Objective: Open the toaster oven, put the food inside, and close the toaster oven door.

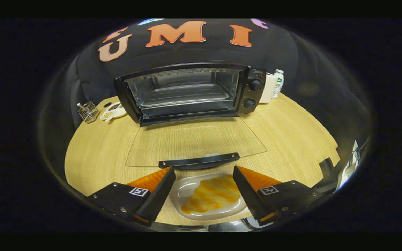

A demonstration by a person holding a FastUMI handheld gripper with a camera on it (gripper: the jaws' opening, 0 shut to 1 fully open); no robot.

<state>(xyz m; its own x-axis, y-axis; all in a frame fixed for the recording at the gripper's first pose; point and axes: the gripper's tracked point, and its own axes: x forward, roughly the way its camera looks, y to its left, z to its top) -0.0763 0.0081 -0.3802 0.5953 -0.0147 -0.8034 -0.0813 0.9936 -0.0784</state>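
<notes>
A black toaster oven stands at the back of the wooden table, its cavity empty with a metal rack showing. Its glass door lies folded down flat toward me, the dark handle at the near edge. Just below the handle a croissant rests on a white plate. My gripper hangs open above the plate, one finger on each side of it, neither touching the plate or the croissant.
Left of the oven sit a small wire basket and a white dish of snacks. A white box and a small bottle stand to the oven's right. Dark equipment sits at the table's right edge.
</notes>
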